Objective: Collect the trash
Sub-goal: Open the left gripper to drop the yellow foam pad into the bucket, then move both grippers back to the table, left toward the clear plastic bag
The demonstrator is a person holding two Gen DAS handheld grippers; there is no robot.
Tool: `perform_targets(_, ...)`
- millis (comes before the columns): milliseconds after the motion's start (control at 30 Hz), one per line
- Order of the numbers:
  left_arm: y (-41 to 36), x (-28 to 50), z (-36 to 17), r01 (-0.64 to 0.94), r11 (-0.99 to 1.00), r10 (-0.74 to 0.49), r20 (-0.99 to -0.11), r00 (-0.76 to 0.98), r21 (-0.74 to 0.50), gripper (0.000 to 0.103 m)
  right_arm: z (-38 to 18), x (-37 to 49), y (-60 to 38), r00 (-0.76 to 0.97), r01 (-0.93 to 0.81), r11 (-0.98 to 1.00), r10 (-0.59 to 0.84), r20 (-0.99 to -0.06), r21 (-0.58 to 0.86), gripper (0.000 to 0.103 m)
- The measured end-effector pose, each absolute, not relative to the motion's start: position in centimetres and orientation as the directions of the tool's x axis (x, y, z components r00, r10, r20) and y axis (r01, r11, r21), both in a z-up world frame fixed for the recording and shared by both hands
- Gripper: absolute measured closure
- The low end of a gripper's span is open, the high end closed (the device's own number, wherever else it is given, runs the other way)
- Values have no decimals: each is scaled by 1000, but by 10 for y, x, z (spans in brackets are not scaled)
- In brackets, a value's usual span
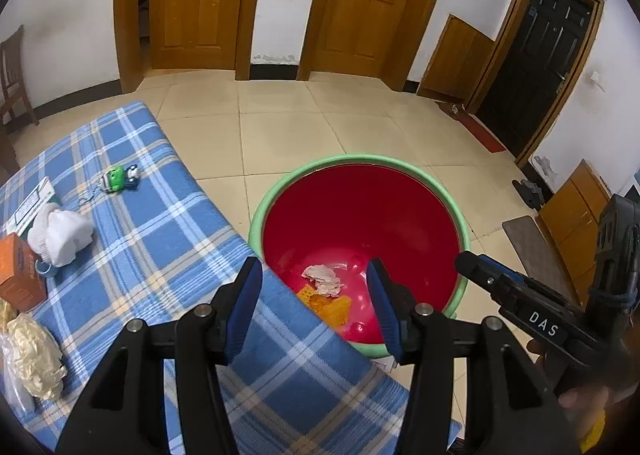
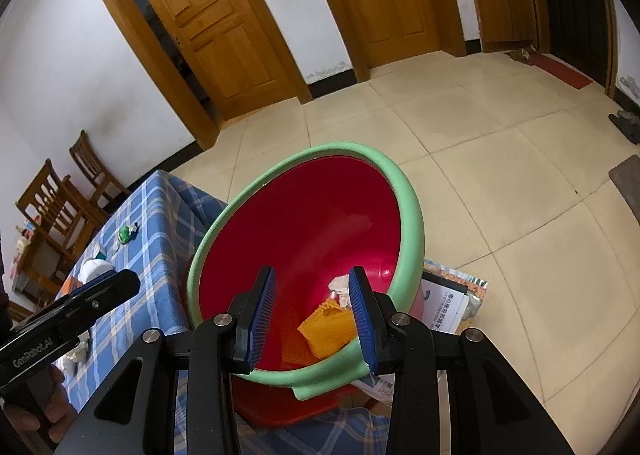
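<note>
Both grippers empty over the bin, trash still waiting on the counter.

Your left gripper [image 1: 314,309] and right gripper [image 2: 312,313] have jaws spread, pinching nothing, above the red plastic basin with a green rim [image 1: 280,191], where a crumpled pale tissue [image 1: 323,279] and orange mesh scrap [image 1: 334,307] lie. Crumpled yellowish paper [image 1: 34,359] remains on the blue plaid-covered counter [image 1: 160,255]; reaching back, you might snag the cloth or clip the rim and tip the basin.

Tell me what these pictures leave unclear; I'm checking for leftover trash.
- Left wrist view: table cut off at left edge; cream wrapper only partly seen.
- Right wrist view: papers partly behind basin.
- Orange piece partly behind right hand-held gripper.
</note>
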State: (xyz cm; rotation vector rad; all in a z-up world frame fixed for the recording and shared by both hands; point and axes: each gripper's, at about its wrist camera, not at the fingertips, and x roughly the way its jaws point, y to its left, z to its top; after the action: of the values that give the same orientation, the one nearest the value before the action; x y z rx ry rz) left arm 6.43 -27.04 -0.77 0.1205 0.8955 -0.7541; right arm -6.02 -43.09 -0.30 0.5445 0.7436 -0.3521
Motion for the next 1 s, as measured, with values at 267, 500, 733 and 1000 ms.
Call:
perform_targets(267,-239,64,0,588,779,-526,-736,426,-217,49,5,-58,-419,699,455,825,-98,-708,336,64)
perform_targets(500,-205,67,4,533,817,-500,-730,466,-220,49,12,-51,-400,711,409,853,-76,-699,324,64)
perform_targets(733,-172,68,6,471,856,-462,-727,508,-214,49,18,-42,-378,715,371,876,-56,-697,309,64)
perform_targets(1000,-126,73,2,380,899,-409,-729,549,-218,49,22,-29,-348,715,312,904,-21,-699,293,64)
